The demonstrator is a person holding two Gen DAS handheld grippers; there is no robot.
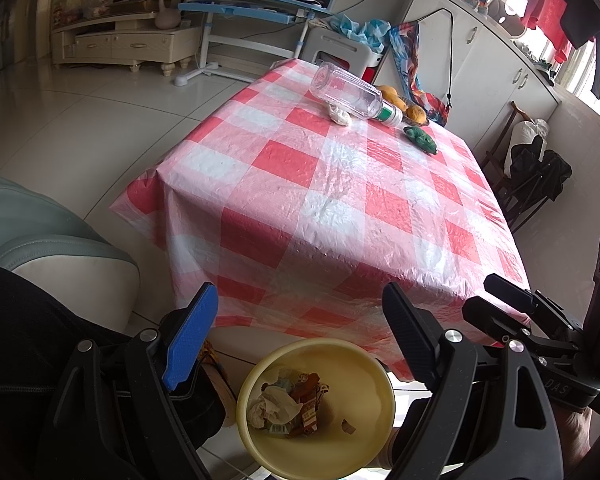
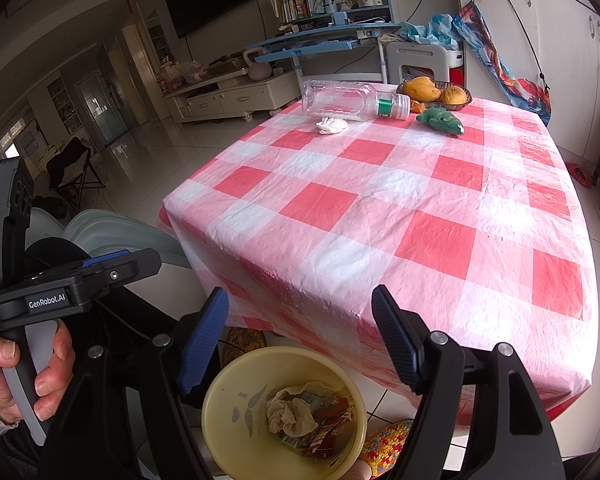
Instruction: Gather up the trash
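Now both tools gape wide and empty: the left tool (image 1: 296, 336) and right tool (image 2: 300, 340) hover over the yellow bin (image 2: 236, 440) at bottom centre, crumpled trash (image 2: 300, 416) inside. Up the checked counter (image 2: 380, 220), a clear bottle (image 2: 348, 102) and white wad (image 2: 331, 125) lie upper centre.

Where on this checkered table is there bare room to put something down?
The whole near half of the checkered tablecloth is bare, from the near edge up to the crumpled tissue. The far end is crowded: plastic bottle, green toy and fruit basket cluster there.
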